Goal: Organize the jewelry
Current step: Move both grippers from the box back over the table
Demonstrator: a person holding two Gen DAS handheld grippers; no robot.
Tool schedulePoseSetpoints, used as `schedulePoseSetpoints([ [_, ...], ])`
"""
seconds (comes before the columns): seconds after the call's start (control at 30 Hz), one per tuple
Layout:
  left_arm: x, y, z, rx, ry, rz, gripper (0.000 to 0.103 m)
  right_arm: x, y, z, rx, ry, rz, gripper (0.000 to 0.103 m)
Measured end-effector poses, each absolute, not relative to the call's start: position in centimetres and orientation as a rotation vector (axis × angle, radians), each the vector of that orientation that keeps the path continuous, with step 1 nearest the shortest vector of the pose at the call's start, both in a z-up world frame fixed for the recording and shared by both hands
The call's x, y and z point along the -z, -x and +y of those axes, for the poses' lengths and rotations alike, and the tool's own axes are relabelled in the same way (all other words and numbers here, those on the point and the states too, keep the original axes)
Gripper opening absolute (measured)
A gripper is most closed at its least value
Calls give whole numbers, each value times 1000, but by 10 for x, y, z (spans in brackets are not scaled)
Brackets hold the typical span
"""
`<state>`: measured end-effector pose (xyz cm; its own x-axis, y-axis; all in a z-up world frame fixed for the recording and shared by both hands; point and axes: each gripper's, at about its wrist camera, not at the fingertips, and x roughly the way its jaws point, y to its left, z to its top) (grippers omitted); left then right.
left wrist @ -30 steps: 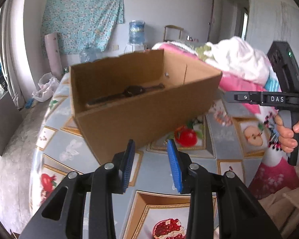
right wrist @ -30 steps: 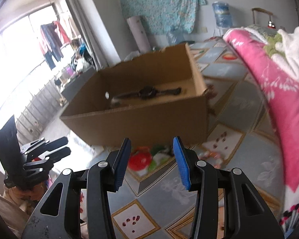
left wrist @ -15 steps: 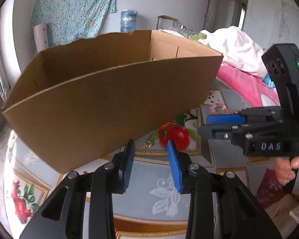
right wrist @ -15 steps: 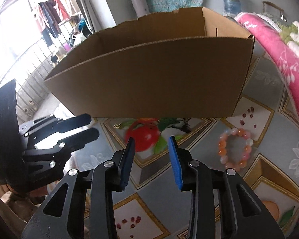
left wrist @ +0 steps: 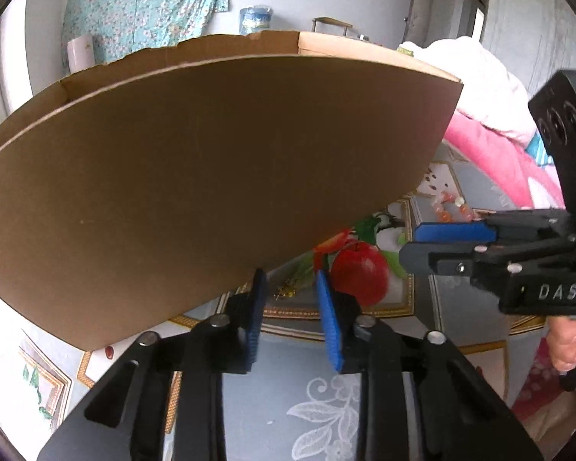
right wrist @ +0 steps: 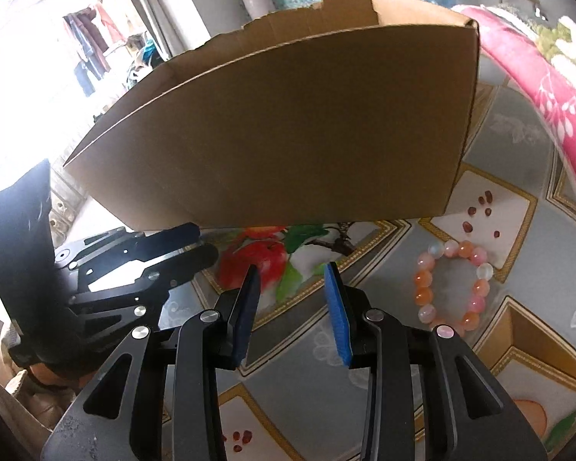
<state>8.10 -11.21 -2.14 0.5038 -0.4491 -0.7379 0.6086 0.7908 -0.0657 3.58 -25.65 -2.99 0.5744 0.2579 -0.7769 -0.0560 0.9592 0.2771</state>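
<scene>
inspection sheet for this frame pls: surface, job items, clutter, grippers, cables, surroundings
Surface: tablecloth with fruit prints, grey and gold panels.
Job's things: open cardboard box at the back, inside hidden; bead bracelet flat on the cloth, right of the box's near corner; small gold piece by the box's base, too small to identify.
Clutter: pink blanket and white cloth heaped to the right.
Grippers: left gripper open, empty, aimed at the gold piece; right gripper open, empty, above the apple print.
Cables: nothing seen.
Surroundings: floral sheet on the wall, water bottle, bright window on the left.
</scene>
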Motion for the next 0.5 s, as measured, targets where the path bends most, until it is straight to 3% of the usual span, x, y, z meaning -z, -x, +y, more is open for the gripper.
schedulePoseSetpoints([
  [0.2,22,-80,-115,613,-264,806,5,28,-33,-266,-177,-255,930,33],
  [0.5,20,-72,-105,634,-249,814,1,9,-7,-292,-150,-260,866,33],
])
